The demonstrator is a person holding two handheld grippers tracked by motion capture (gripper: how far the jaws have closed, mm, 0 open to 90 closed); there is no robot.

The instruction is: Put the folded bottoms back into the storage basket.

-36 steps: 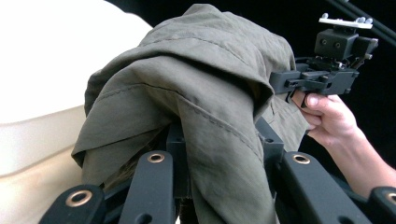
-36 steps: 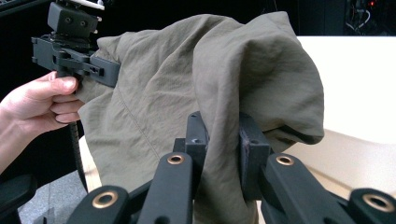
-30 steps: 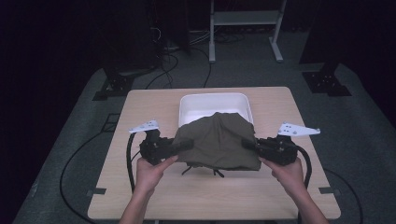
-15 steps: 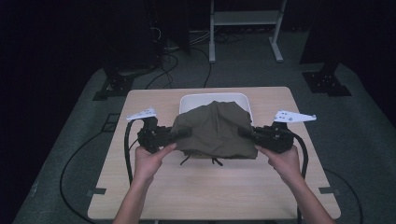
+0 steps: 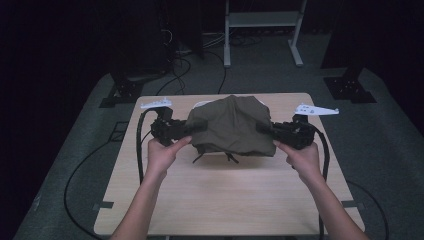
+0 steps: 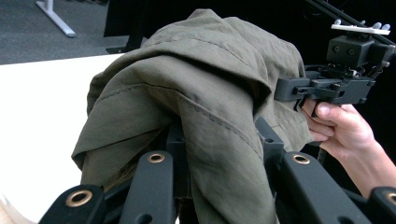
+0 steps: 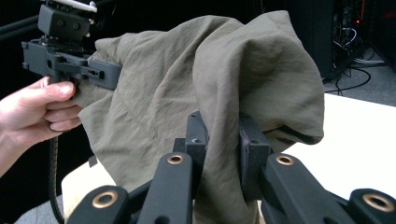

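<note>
Two hand-held grippers, left (image 5: 186, 128) and right (image 5: 266, 129), clamp the olive garment (image 5: 231, 125) at 9 and 3 o'clock, suspended above the tabletop (image 5: 225, 195); thin pinches risk fabric slipping free.

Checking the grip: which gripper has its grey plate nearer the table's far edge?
The left gripper; its plate sits slightly farther back than the right gripper's.
</note>
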